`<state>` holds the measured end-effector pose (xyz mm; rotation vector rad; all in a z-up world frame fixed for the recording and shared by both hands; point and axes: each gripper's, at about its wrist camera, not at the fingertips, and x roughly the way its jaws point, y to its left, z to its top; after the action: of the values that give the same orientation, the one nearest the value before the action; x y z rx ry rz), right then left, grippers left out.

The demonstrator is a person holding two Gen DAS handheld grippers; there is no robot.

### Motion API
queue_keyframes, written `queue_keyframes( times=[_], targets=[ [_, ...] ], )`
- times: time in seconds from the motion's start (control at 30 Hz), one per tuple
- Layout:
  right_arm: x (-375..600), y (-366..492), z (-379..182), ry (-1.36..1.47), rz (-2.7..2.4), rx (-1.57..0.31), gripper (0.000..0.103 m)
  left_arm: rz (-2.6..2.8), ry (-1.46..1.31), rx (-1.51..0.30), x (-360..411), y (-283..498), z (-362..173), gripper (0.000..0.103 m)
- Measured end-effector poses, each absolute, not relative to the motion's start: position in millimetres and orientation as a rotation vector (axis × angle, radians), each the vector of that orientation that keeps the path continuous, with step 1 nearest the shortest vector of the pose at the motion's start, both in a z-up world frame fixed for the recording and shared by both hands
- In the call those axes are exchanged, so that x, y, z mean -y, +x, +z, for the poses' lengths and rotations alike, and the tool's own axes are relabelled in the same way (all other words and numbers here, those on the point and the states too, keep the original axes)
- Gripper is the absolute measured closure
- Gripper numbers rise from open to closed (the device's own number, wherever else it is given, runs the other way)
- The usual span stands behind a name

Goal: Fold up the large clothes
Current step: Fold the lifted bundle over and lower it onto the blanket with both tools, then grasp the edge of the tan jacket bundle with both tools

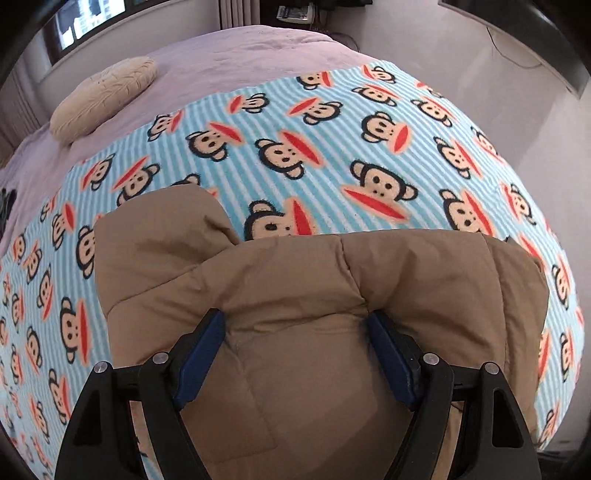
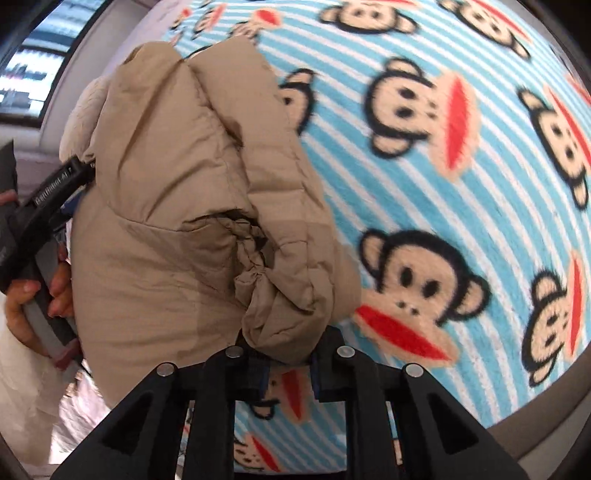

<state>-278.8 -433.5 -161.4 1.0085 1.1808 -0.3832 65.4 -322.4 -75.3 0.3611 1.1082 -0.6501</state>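
A tan puffer jacket (image 1: 295,295) lies folded on a blue striped monkey-print blanket (image 1: 314,147). My left gripper (image 1: 295,325) is spread wide, its blue pads (image 1: 203,350) pressing either side of a bulge of the jacket. In the right wrist view the jacket (image 2: 177,206) hangs bunched at the left, with a gathered sleeve cuff (image 2: 280,317) low down. My right gripper (image 2: 288,354) is closed on that cuff end. The left gripper's body (image 2: 44,206) and the hand holding it show at the far left.
The blanket (image 2: 461,184) covers a bed with a lilac sheet (image 1: 229,55). A beige round cushion (image 1: 103,96) lies at the bed's far left. A window (image 1: 85,18) is behind it. Pale floor (image 1: 517,92) runs along the right side.
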Motion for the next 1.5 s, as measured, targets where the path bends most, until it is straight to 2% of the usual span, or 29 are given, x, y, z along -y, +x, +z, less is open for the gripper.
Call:
queue_keyframes(
  times=[0.23, 0.43, 0.5, 0.63, 0.73, 1.17, 1.23, 1.27, 1.3, 1.5],
  targets=[
    [453.5, -306.5, -86.6, 0.883, -0.417, -0.991, 0.08, -0.633, 0.341, -1.125, 315.4, 71.6, -75.8, 0.024],
    [451.2, -264.0, -49.4, 0.715, -0.348, -0.94, 0.08, -0.628, 0.354, -1.119, 315.6, 69.5, -75.6, 0.024],
    [445.8, -249.7, -56.1, 0.685, -0.326, -0.969, 0.08, -0.628, 0.356, -1.117, 316.0, 69.2, -75.8, 0.024],
    [440.3, -232.7, -111.5, 0.699, -0.32, -1.145, 0.08, -0.624, 0.364, -1.117, 315.7, 68.7, -74.8, 0.023],
    [439.8, -232.6, -140.5, 0.757, -0.309, -1.199, 0.08, -0.625, 0.372, -1.121, 314.5, 68.2, -70.7, 0.023],
    [449.1, -215.2, -146.6, 0.768, -0.262, -1.231, 0.079, -0.539, 0.327, -1.199, 239.1, 46.1, -25.2, 0.023],
    [453.2, -210.9, -147.8, 0.77, -0.257, -1.237, 0.079, -0.511, 0.309, -1.231, 225.8, 40.1, -26.1, 0.016],
    [454.2, -210.0, -148.1, 0.771, -0.256, -1.241, 0.079, -0.499, 0.297, -1.239, 219.4, 36.9, -26.7, 0.006],
    [456.0, -208.7, -148.6, 0.772, -0.254, -1.244, 0.079, -0.49, 0.288, -1.236, 214.6, 33.5, -26.9, 0.004],
    [465.4, -200.7, -136.4, 0.76, -0.237, -1.247, 0.076, -0.501, 0.209, -1.285, 195.2, 20.7, -36.5, 0.001]
  ],
)
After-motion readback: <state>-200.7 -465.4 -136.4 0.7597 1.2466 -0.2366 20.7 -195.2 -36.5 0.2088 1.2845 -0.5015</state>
